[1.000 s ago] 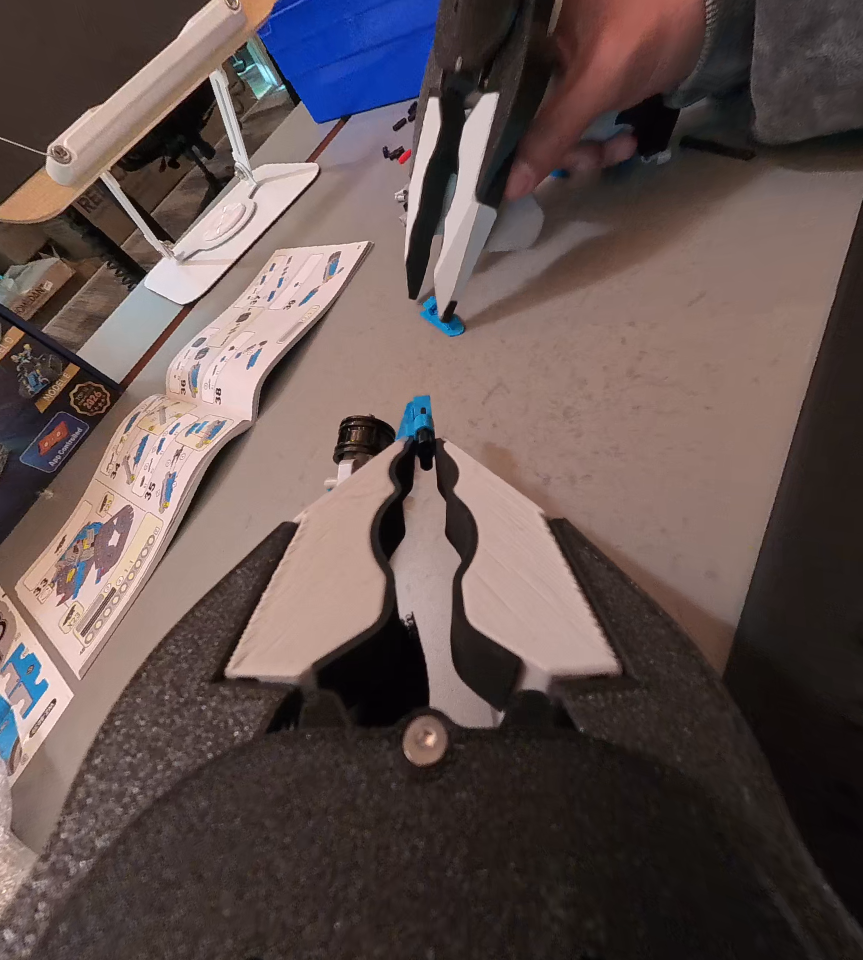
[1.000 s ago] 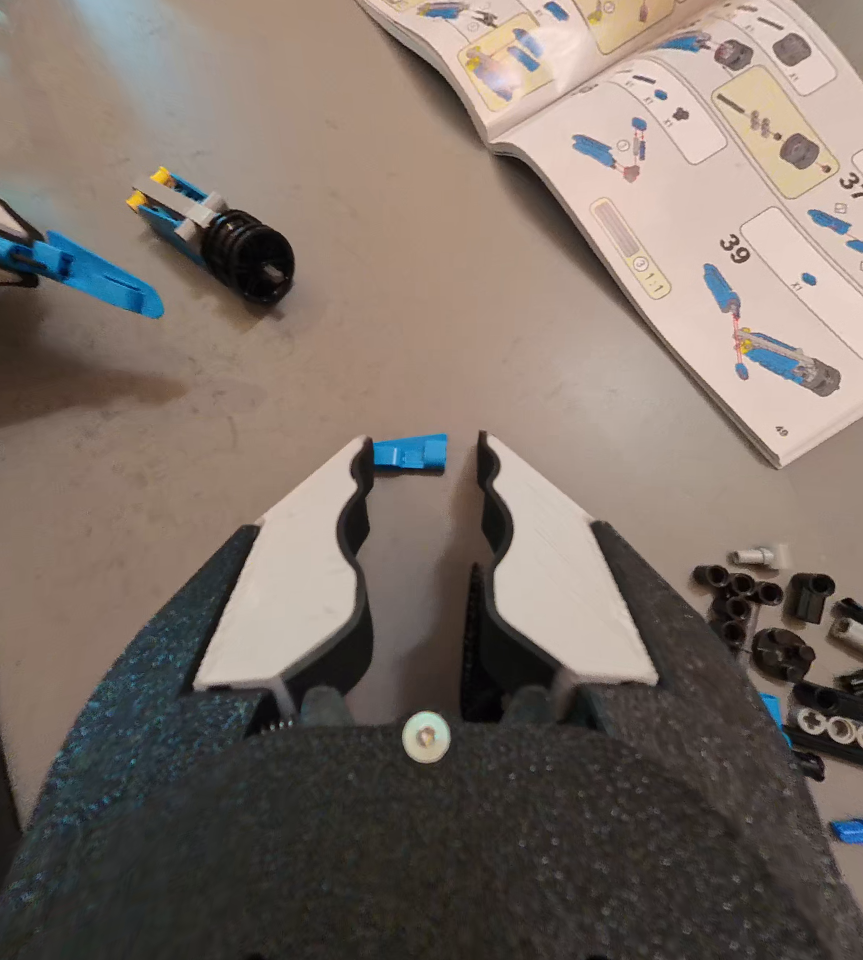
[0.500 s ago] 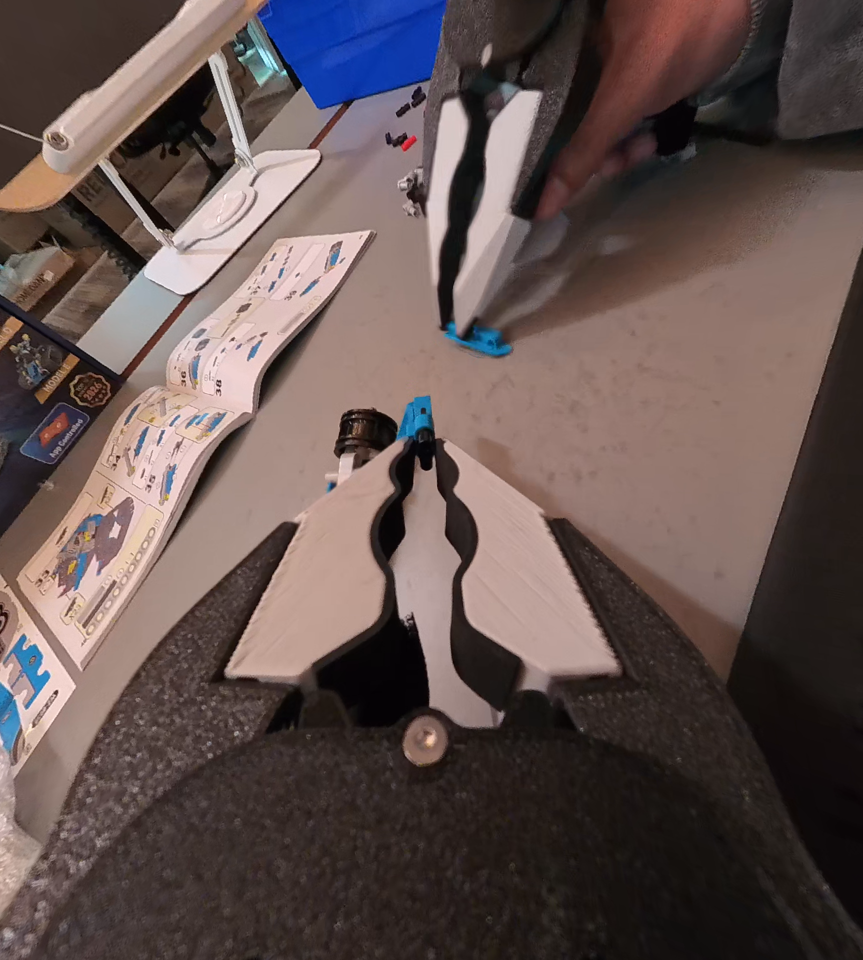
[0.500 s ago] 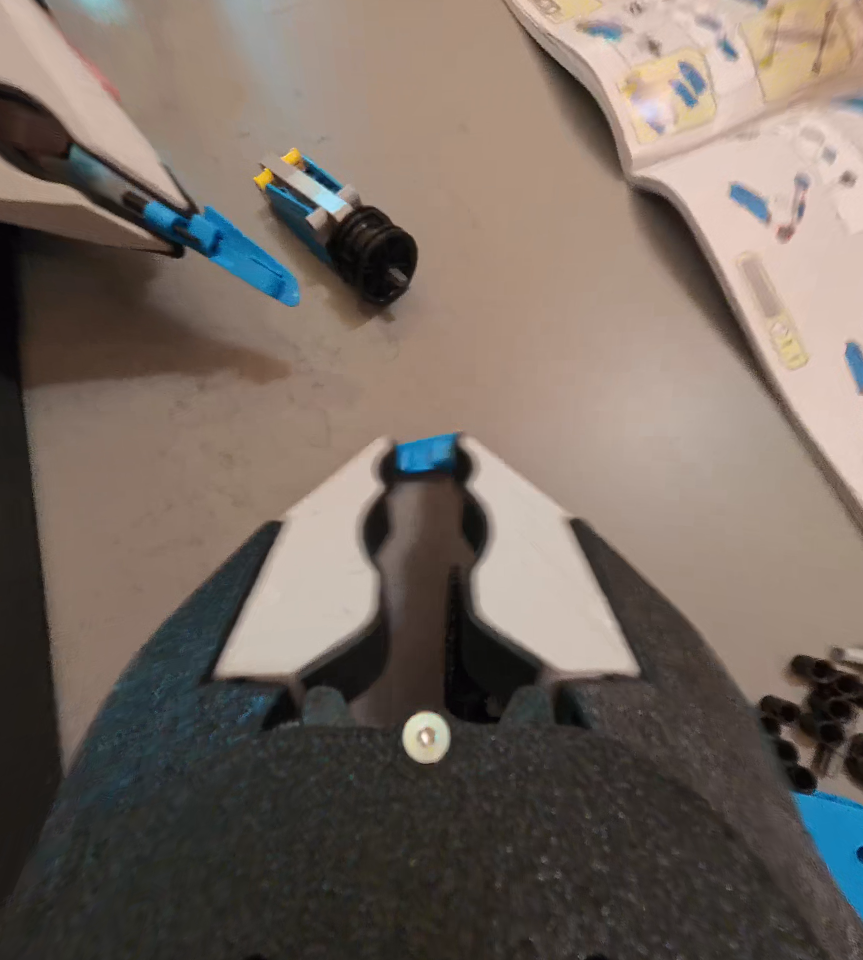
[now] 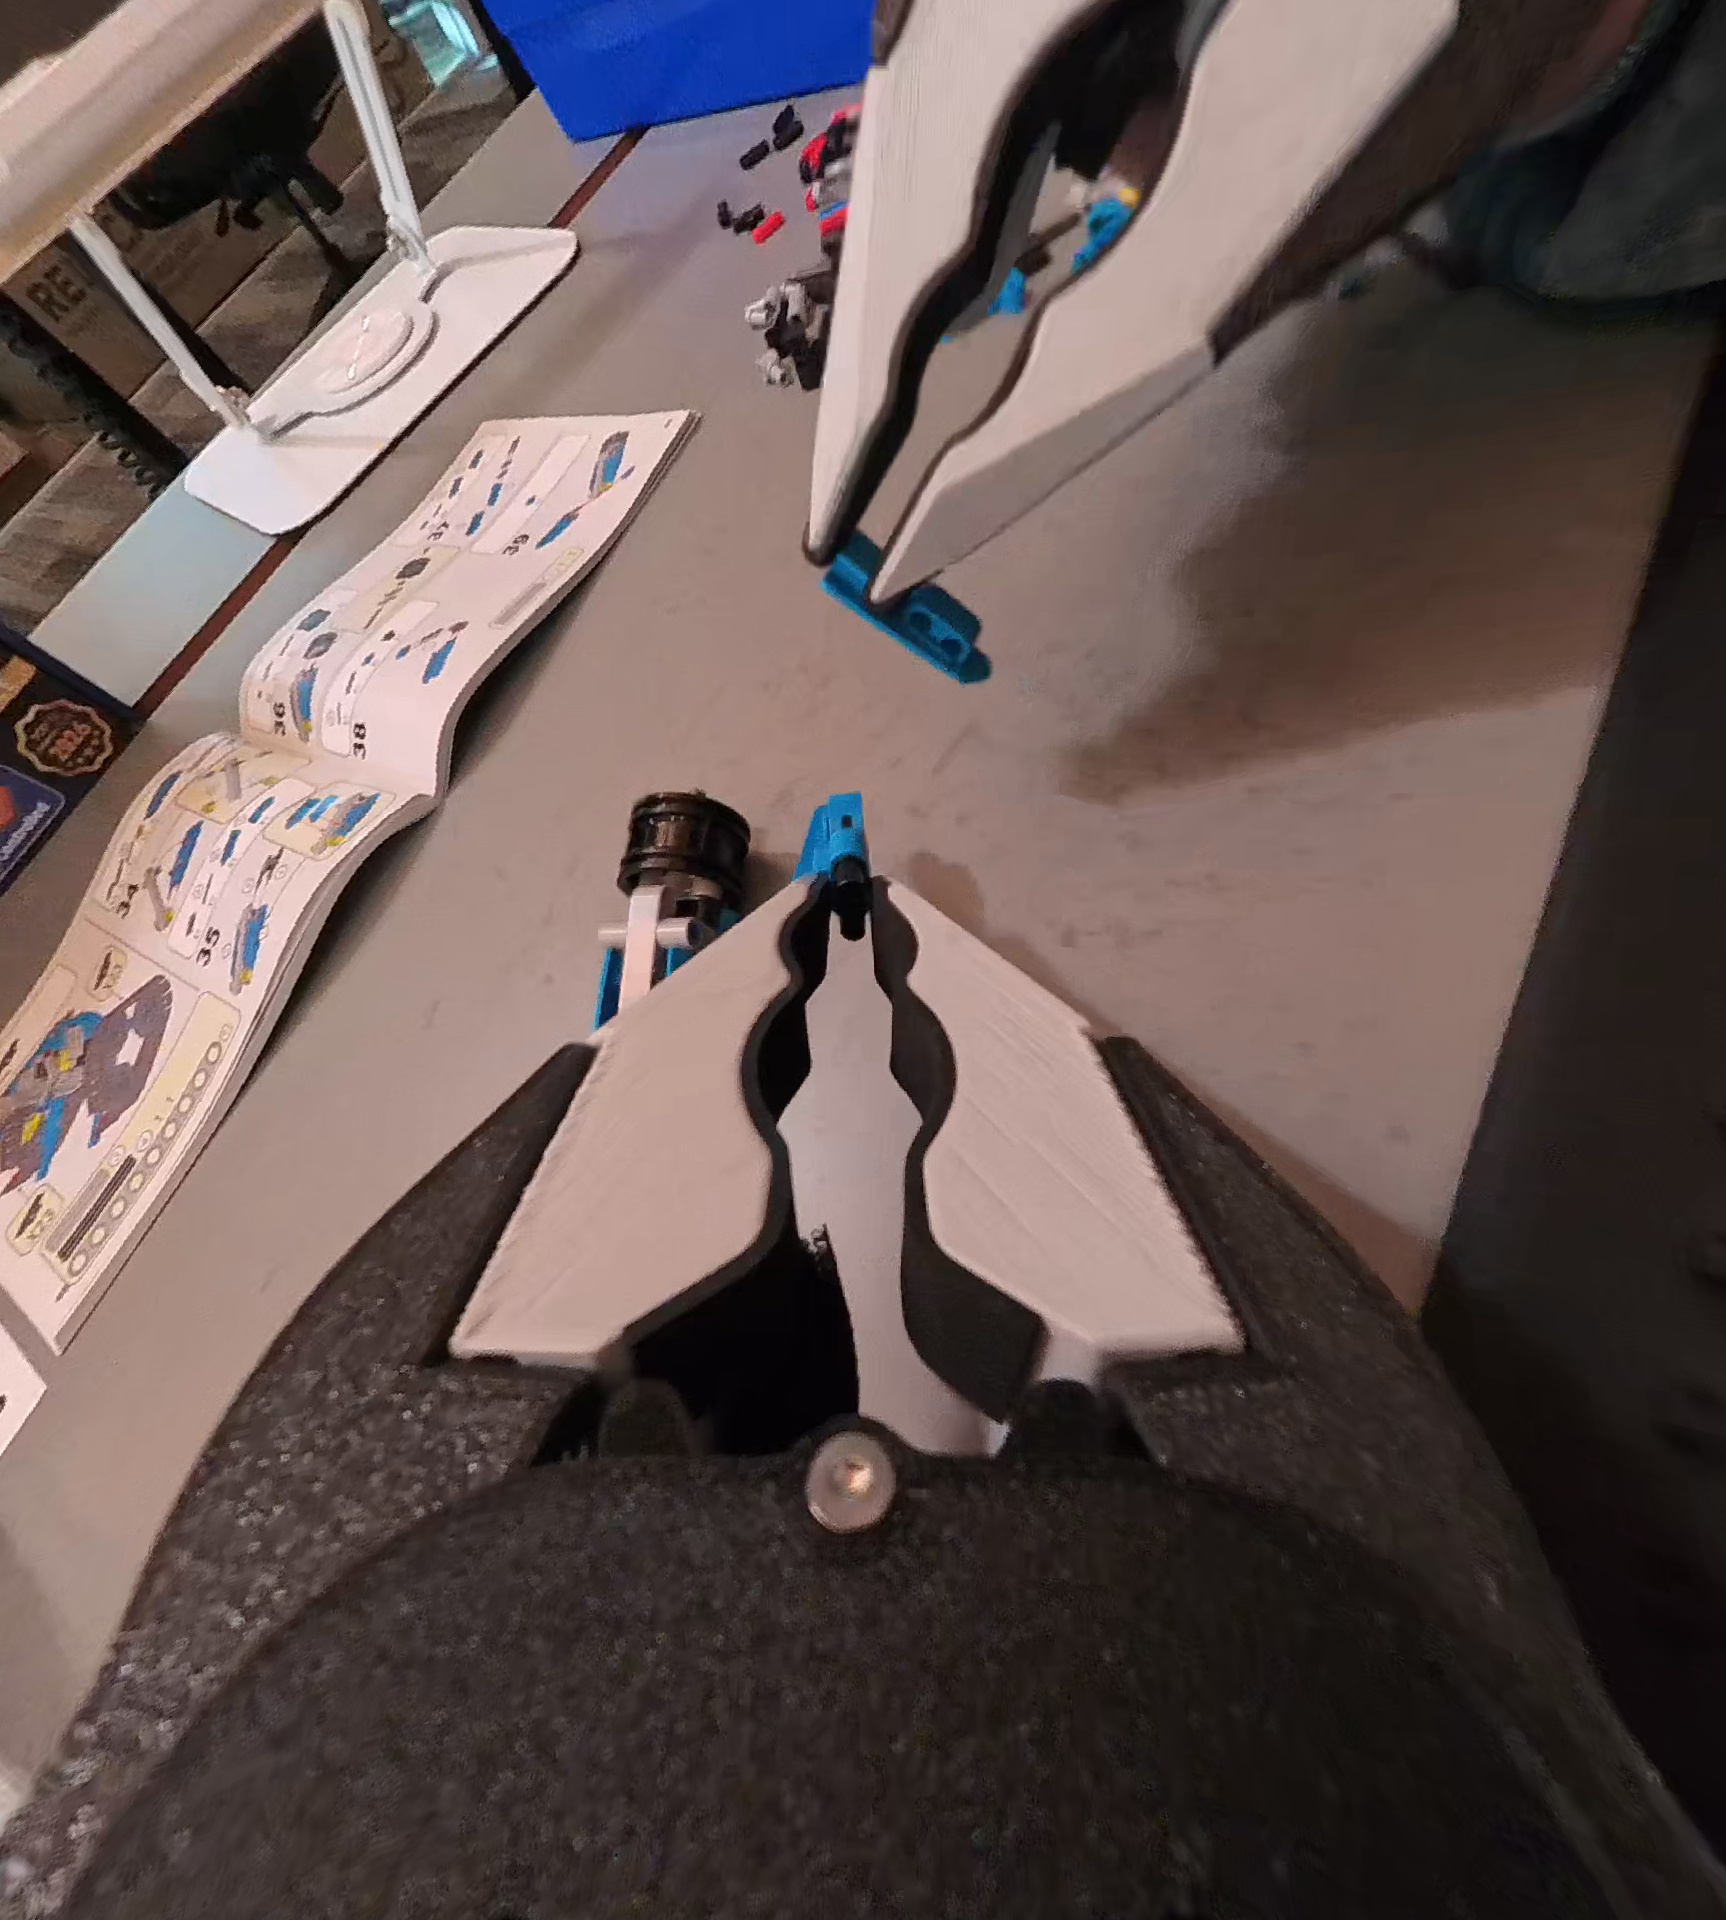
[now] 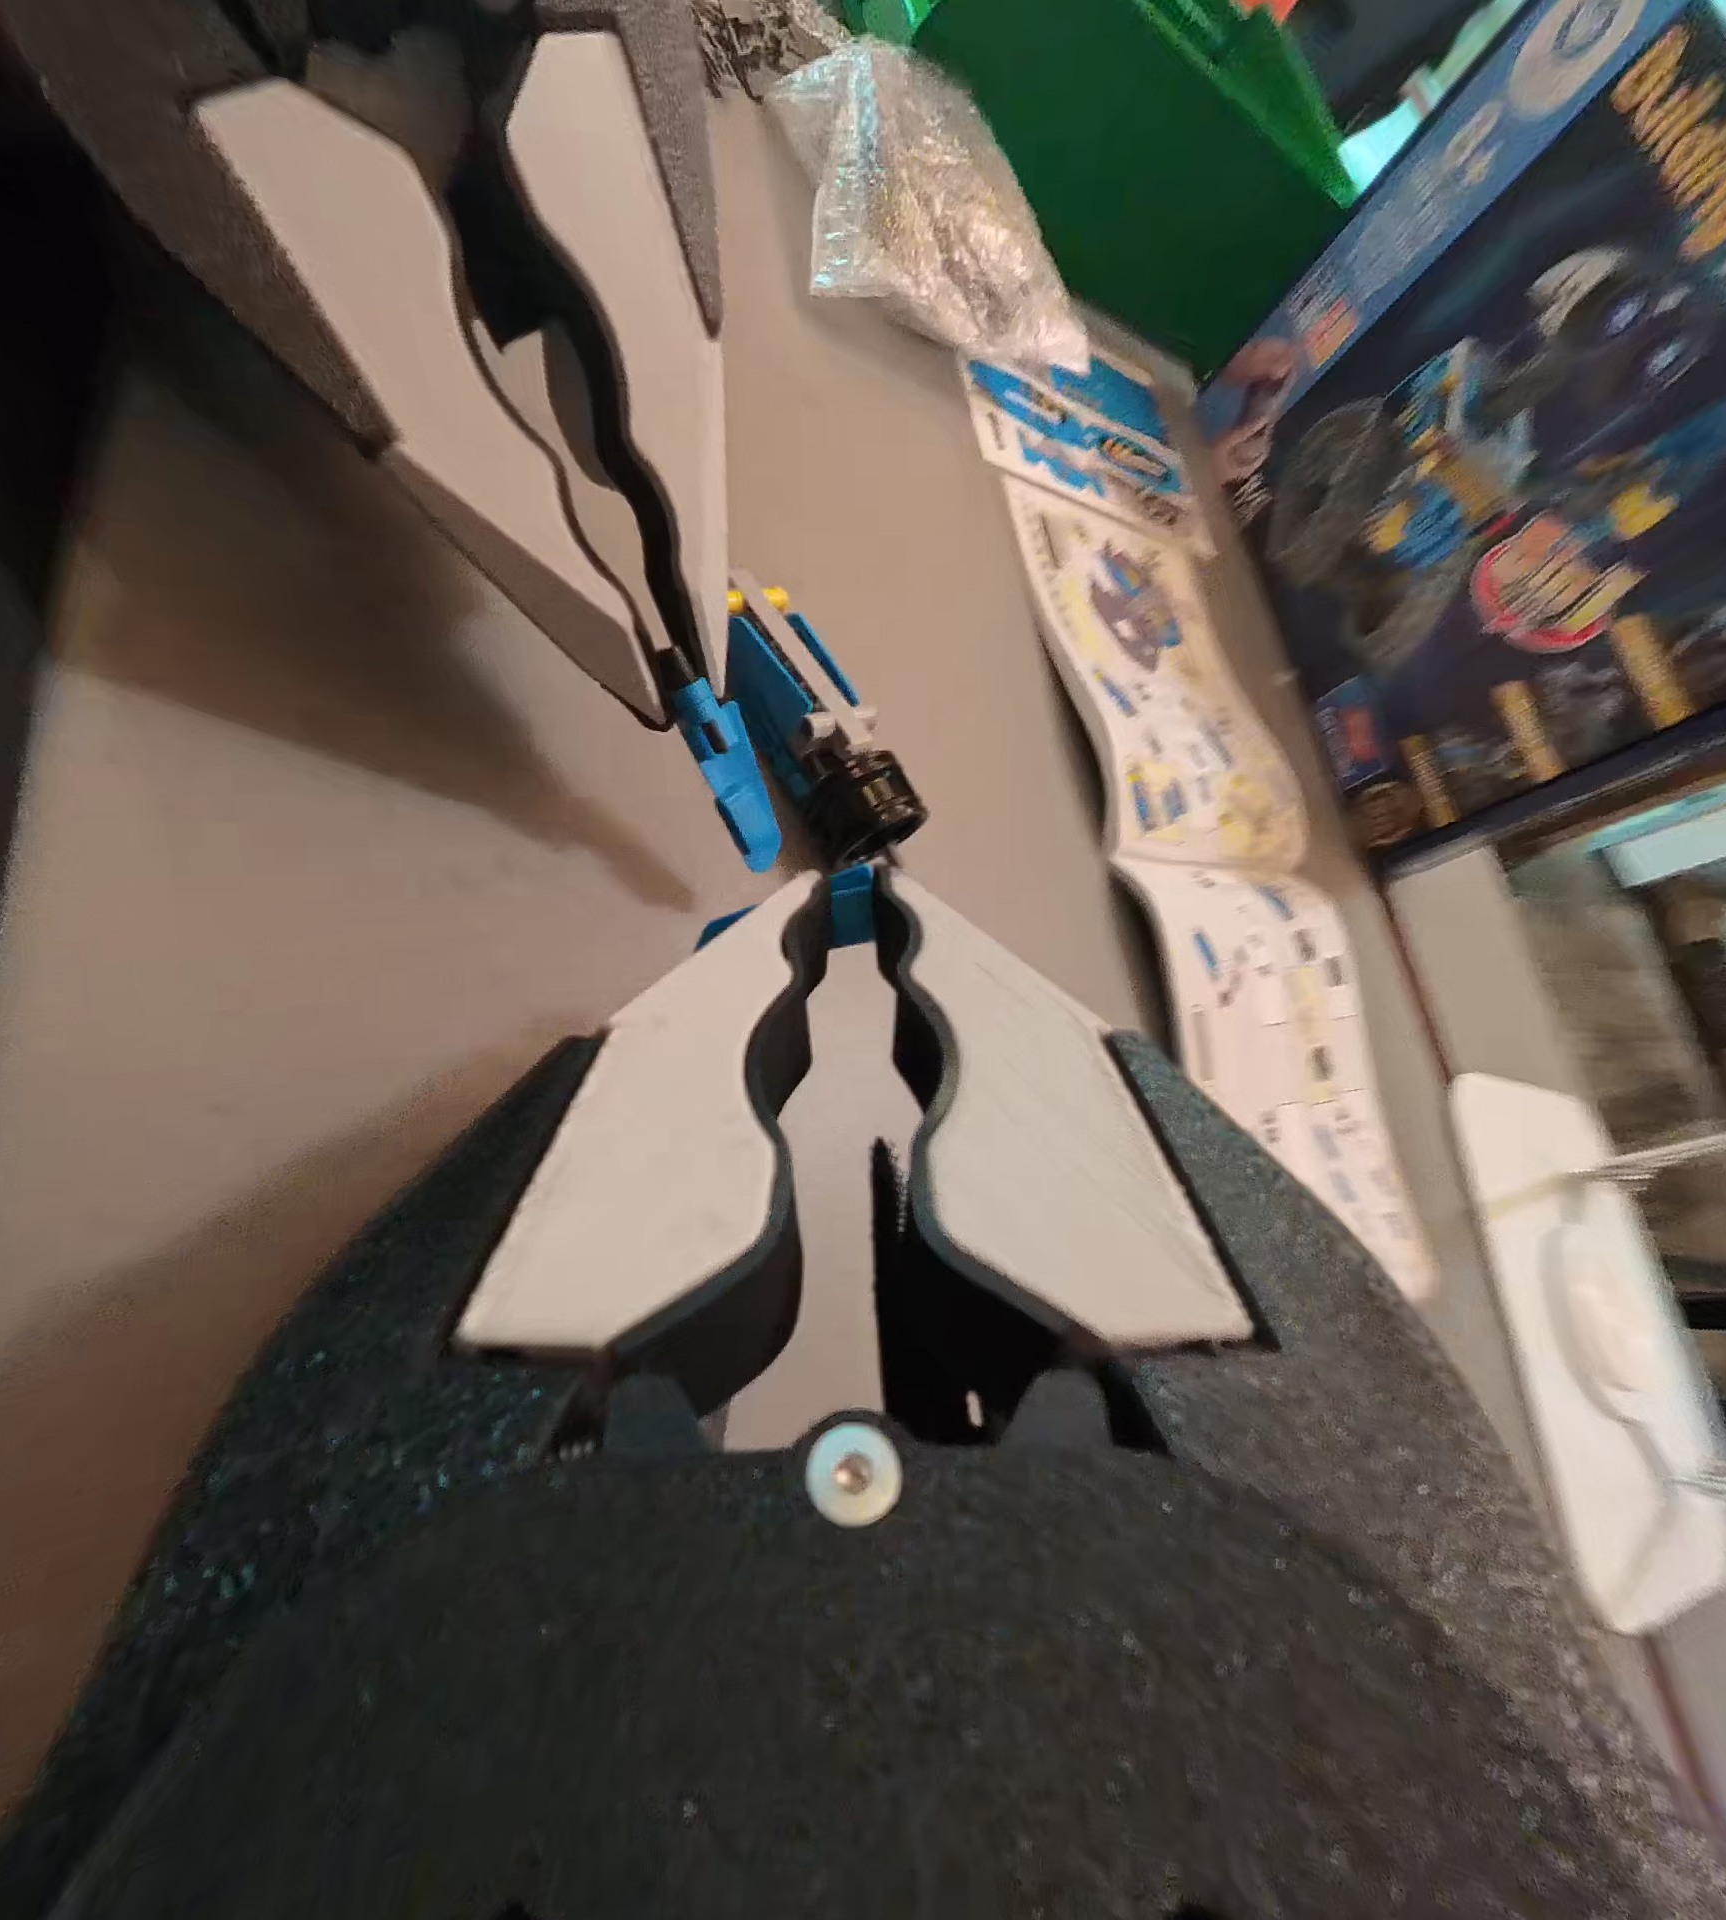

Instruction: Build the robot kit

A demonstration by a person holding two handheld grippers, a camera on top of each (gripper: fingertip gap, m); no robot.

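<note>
My left gripper (image 5: 843,899) is shut on the black pin end of a blue pointed piece (image 5: 831,844), which sticks out past the fingertips just above the grey table (image 5: 1202,987). It also shows in the right wrist view (image 6: 729,774). My right gripper (image 6: 851,888) is shut on a small blue beam piece (image 6: 851,914). The left wrist view shows it held crosswise at the tips (image 5: 909,621), off the table. A small assembly with a black ribbed wheel (image 5: 684,857) lies beside my left fingertips. In the right wrist view, this assembly (image 6: 854,795) is just ahead of my right fingertips.
An open instruction booklet (image 5: 319,748) lies left of the assembly, with a white lamp base (image 5: 381,353) beyond it. Loose small parts (image 5: 797,260) and a blue bin (image 5: 672,52) sit at the far end. A printed box (image 6: 1565,416), a plastic bag (image 6: 932,239) and a sticker sheet (image 6: 1077,436) are near the booklet. The grippers' ends are close to 6 cm from one another.
My right gripper closed on the small blue piece that lay on the table, lifted it and swung towards my left gripper. My left gripper kept its hold and stayed put.
</note>
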